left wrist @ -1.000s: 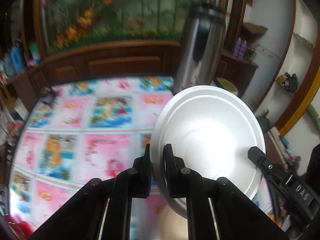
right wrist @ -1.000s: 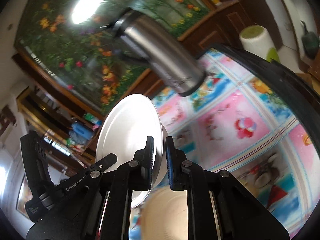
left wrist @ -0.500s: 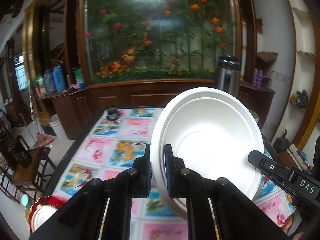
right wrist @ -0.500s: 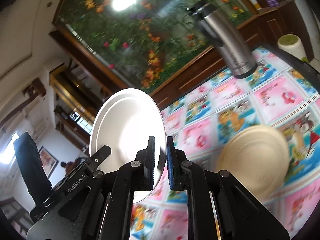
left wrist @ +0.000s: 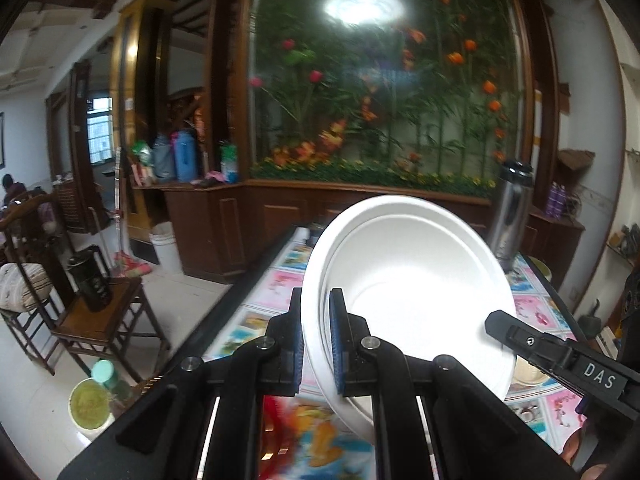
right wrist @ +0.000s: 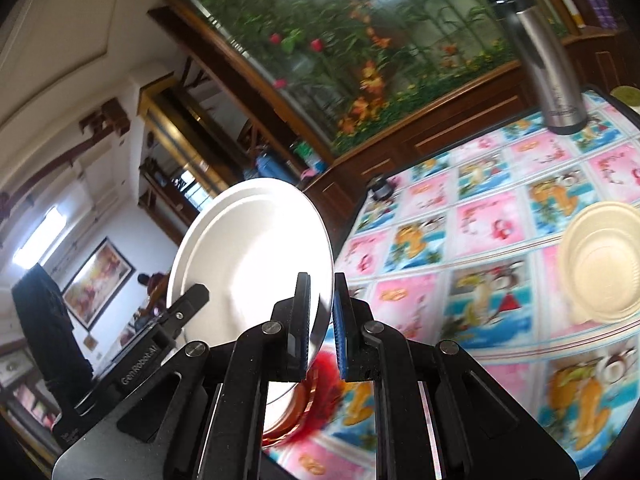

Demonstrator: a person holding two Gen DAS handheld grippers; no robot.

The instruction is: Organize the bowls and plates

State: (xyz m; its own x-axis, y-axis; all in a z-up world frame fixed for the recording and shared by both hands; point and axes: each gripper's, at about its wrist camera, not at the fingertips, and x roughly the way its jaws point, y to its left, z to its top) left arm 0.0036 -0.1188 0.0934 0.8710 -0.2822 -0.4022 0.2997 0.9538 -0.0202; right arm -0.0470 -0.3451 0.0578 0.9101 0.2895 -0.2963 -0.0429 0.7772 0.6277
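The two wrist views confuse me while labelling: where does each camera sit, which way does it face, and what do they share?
Left wrist view: sits on the left gripper, facing the flower mural; right gripper intrudes at right.
Right wrist view: sits on the right gripper, rolled, facing the cartoon-print tablecloth and beige round bowl; left gripper shows at left.
Shared: white round plate clamped at opposite rims, tall steel flask.

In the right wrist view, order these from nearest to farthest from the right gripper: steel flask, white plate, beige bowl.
1. white plate: clamped in the right gripper, left side.
2. beige bowl: on the table, right.
3. steel flask: upright at the far right table end.
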